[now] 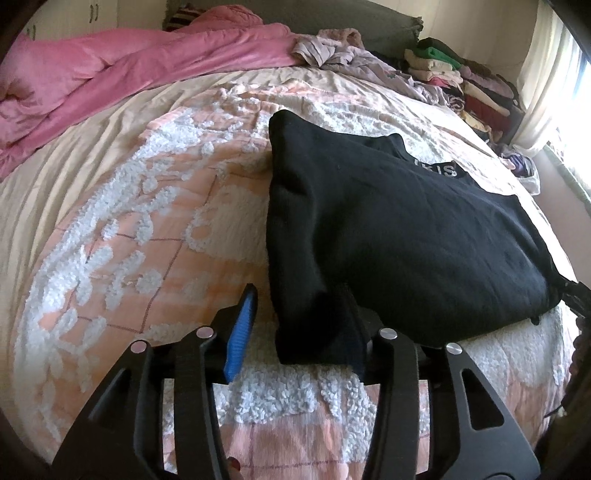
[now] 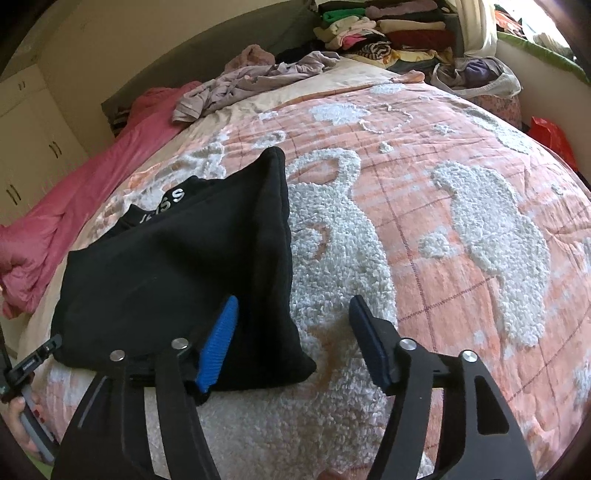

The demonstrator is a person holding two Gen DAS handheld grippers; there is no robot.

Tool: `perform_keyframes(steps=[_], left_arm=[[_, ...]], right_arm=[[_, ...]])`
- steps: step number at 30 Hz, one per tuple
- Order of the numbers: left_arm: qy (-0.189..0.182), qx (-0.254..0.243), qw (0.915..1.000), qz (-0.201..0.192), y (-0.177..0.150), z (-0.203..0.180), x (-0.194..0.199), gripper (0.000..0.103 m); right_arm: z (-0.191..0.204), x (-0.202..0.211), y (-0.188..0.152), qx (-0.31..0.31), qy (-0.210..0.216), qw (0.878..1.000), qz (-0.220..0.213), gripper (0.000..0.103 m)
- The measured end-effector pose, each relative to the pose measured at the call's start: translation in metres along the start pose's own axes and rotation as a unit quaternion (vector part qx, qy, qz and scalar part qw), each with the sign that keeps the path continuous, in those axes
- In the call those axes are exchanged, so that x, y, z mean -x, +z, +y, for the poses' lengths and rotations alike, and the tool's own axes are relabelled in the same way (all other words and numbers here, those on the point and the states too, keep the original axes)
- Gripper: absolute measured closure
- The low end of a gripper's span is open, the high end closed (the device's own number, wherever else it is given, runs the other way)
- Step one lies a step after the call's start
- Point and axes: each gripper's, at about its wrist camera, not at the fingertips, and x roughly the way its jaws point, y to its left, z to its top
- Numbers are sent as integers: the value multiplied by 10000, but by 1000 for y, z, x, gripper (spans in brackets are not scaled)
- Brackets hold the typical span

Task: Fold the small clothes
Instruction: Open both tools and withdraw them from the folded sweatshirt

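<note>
A black garment [image 1: 399,229] with white lettering lies folded on the peach and white tufted bedspread [image 1: 122,236]; it also shows in the right wrist view [image 2: 173,266]. My left gripper [image 1: 299,325] is open, its jaws wide apart around the garment's near left corner, which droops over the right finger. My right gripper [image 2: 291,328] is open, its jaws wide apart around the garment's near right corner; the blue left finger pad [image 2: 218,347] lies on the cloth, and the right finger is over bare bedspread [image 2: 443,206].
A pink duvet [image 1: 122,62] lies bunched at the far left of the bed. A crumpled lilac garment [image 2: 251,85] lies near the headboard. A stack of folded clothes [image 2: 399,33] stands at the far right by the curtain. A red bag [image 2: 550,136] is beside the bed.
</note>
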Motion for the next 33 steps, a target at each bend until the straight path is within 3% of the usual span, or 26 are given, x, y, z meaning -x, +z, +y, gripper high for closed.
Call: perform_keyframes(steps=[8,22,24,26,29,33], left_arm=[[46,-52,10000,-17,-3,-1,9,58],[53,-27,9999,-154,-3,0,35,35],[39,15,9998,-185,-2,1,38,26],[79,49,9997,-235,-1,3,44,25],[132,69,9994,-308,2,3,52,10],[170,74,9990,-416,7,3,62,10]], right_arm=[[2,6,-3,-6,-5,10000,-45,24],[-6,25,-7,-252,-3,9994,-243,11],[-3,30,-7,-203,13,9993,-298,9],[3,37,-8,-119,91,9992,-359,8],[15,48,-6,57,170,9988,-449,6],[37,63,-1,347,374,9970,-588,5]])
